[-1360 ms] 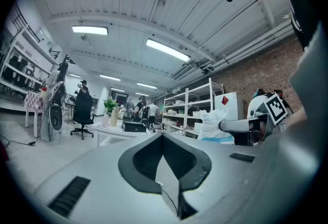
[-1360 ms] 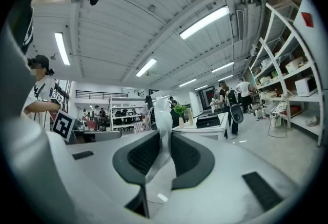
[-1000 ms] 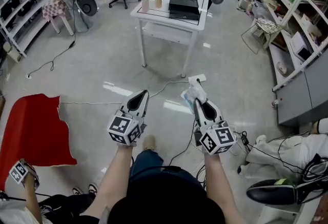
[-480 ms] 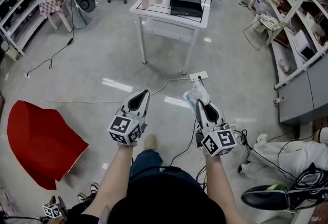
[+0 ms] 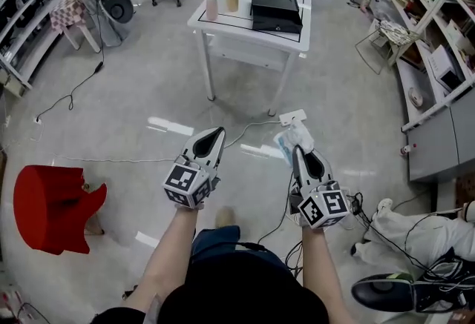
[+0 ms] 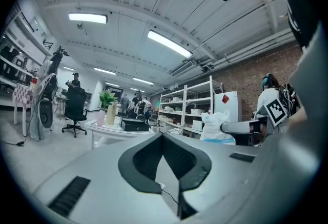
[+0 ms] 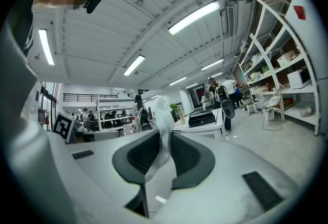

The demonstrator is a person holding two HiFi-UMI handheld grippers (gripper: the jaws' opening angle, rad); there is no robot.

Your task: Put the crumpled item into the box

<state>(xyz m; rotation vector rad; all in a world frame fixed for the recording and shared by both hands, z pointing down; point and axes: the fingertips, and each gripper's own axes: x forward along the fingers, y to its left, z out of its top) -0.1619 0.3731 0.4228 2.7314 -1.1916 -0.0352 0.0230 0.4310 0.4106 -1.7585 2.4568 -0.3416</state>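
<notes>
White crumpled item (image 5: 292,140) juts forward from the right hand-held gripper (image 5: 298,153), pinched between its jaws.

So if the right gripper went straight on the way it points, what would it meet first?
The right gripper, shut on the crumpled item, points toward the white table with the black box. Nothing nearer shows in its line, so that table looks first, though depth is unclear.

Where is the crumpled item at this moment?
Head view, right of centre: the crumpled item is pinched in the right tongs above the floor, well short of the white table with the black box.
</notes>
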